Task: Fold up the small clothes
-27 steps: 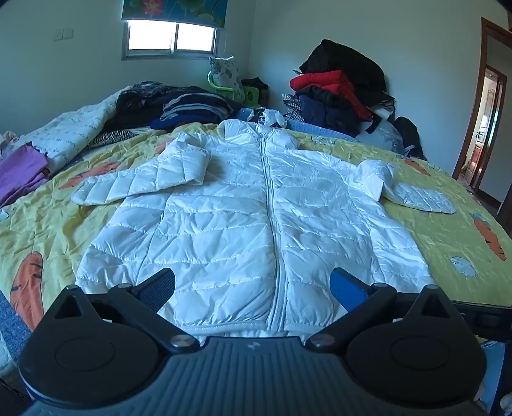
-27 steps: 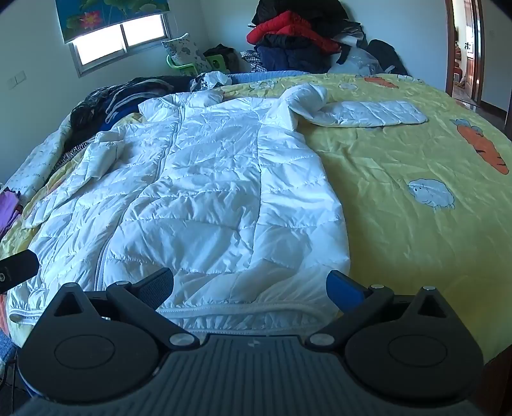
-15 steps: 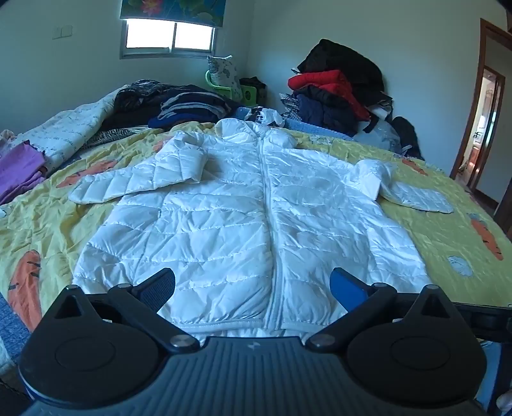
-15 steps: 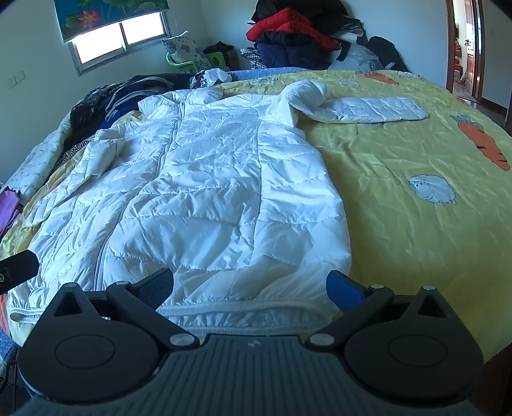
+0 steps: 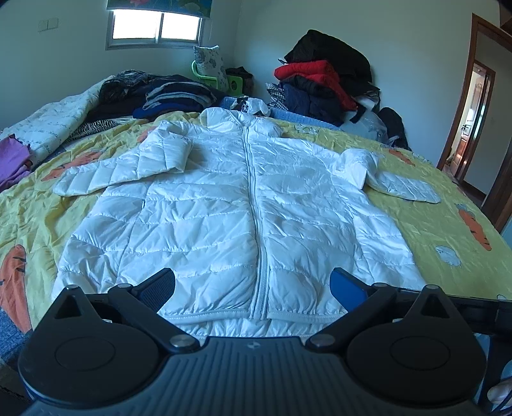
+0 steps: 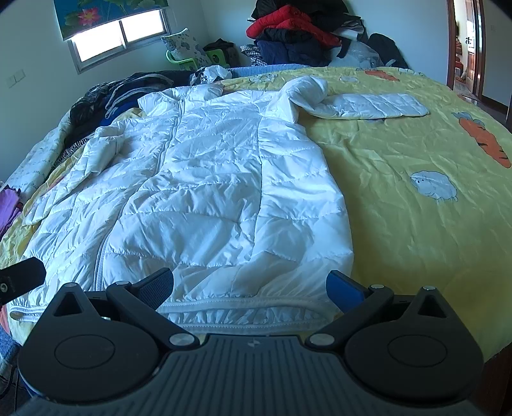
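Yellow bed carries a flat white jacket mid-frame; both grippers, left and right, jaws wide and empty, should probably pinch the hem evenly.

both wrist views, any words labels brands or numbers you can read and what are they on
No readable text in either view.
Left gripper: a small pale emblem on its ribbed body, a mark only, no letters.
Right gripper: the same small emblem, no letters.
White jacket: no label or print showing.
Yellow bedspread: carrot and sheep pictures only, no words.
Window blind: flower picture, no text.
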`<state>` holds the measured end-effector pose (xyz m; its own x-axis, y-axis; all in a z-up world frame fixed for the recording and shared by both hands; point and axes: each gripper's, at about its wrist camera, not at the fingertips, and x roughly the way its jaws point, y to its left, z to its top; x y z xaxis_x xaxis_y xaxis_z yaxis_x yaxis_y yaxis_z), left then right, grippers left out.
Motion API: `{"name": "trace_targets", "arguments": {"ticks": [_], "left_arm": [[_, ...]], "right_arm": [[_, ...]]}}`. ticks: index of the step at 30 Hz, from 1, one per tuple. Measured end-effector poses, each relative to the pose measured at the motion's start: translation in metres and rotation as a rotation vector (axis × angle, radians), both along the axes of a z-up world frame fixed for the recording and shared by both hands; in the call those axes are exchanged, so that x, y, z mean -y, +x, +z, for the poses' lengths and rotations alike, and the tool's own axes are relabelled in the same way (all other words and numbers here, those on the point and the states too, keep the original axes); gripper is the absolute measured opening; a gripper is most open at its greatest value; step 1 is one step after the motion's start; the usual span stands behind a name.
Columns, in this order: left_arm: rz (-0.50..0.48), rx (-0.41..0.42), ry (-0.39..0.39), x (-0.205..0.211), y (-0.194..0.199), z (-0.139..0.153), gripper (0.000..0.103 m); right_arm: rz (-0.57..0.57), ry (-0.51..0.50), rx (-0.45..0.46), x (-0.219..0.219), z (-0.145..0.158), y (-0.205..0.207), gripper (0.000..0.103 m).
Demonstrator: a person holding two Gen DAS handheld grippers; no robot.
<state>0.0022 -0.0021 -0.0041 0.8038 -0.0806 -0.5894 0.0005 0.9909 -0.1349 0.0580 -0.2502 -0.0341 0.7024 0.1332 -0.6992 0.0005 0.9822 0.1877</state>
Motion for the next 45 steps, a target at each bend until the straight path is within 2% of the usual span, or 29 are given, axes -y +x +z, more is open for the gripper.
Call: {"name": "trace_targets", "arguments": {"ticks": [11,45], "left_arm": [[0.025,-0.059,-0.027,-0.007,0.006,-0.008,0.103],[0.040,-0.083,-0.039,-0.010,0.009,-0.007,0.103]], "right_arm": [[-0.002,0.016,-0.020,0.001,-0.002,0.001,0.103],[-0.004,0.028,-0.042,0.002,-0.005,0.005,0.103]]}}
